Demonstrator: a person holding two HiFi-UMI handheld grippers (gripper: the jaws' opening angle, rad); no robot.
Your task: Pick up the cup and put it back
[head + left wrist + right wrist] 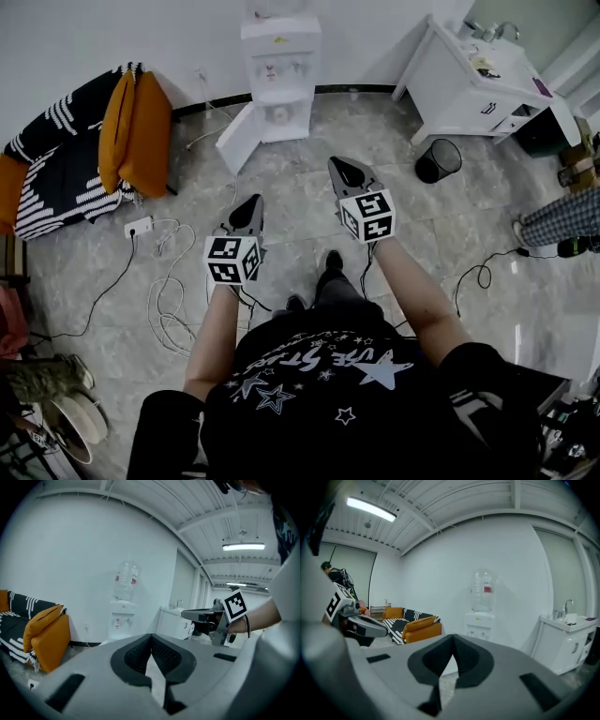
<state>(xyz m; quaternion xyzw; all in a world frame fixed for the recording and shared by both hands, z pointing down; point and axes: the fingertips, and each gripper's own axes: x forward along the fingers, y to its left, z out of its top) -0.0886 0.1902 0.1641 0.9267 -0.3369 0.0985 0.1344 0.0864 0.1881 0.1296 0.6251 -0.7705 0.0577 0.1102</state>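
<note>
No cup shows clearly in any view. A white water dispenser [279,75] stands against the far wall with its lower door [239,139] swung open. A small pale thing [279,114] sits in that compartment, too small to tell what it is. The dispenser [124,613] also stands ahead in the left gripper view, and the dispenser [482,616] ahead in the right gripper view. My left gripper [251,208] and right gripper [343,169] are held level in the air, pointing toward it, well short of it. The left gripper [151,638] is shut and empty. The right gripper [453,639] is likewise shut and empty.
A sofa with orange cushions [131,131] stands at the left. A white sink cabinet [469,84] and a black wastebasket [438,160] are at the right. A power strip [138,227] and cables [164,300] lie on the tiled floor. Another person's legs [562,220] show at the right edge.
</note>
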